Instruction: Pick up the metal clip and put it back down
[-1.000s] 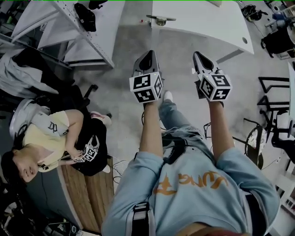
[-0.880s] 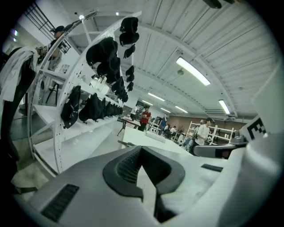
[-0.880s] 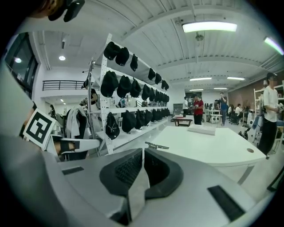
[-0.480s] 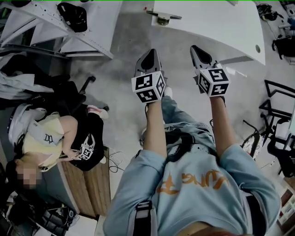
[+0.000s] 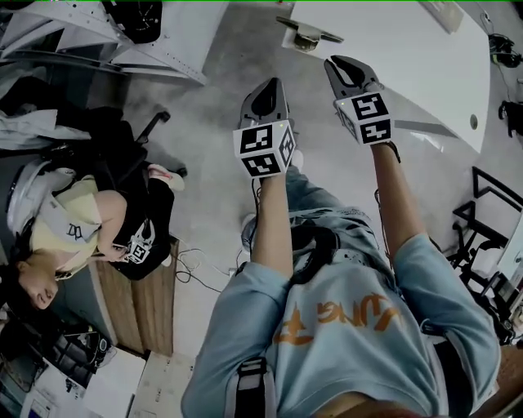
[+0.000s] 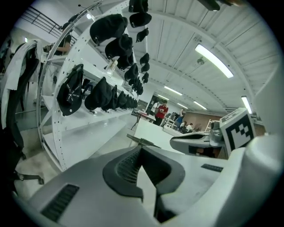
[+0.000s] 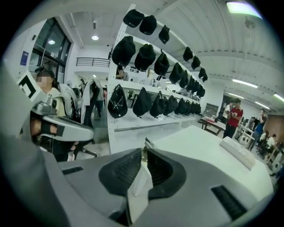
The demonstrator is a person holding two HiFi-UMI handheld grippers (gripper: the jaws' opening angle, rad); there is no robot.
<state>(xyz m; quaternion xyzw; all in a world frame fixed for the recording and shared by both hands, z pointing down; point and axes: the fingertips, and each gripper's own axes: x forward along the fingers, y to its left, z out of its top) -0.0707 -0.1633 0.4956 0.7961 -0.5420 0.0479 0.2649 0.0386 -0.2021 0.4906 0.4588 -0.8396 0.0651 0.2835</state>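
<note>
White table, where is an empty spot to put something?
The white table is bare across its middle, between the metal clip at its left edge and the flat white box at the far edge. It is crowded near the clip, where the right hand-held gripper hangs.

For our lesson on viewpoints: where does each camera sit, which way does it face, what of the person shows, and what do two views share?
Head view: on the person's head, facing steeply down; both forearms, left hand-held gripper and right hand-held gripper show.
Left gripper view: on the left hand-held gripper, facing along its shut jaws toward the flat white table; the right one shows beside.
Right gripper view: on the right hand-held gripper, facing over that table.
Shared: both gripper views show the white rack of black caps.
</note>
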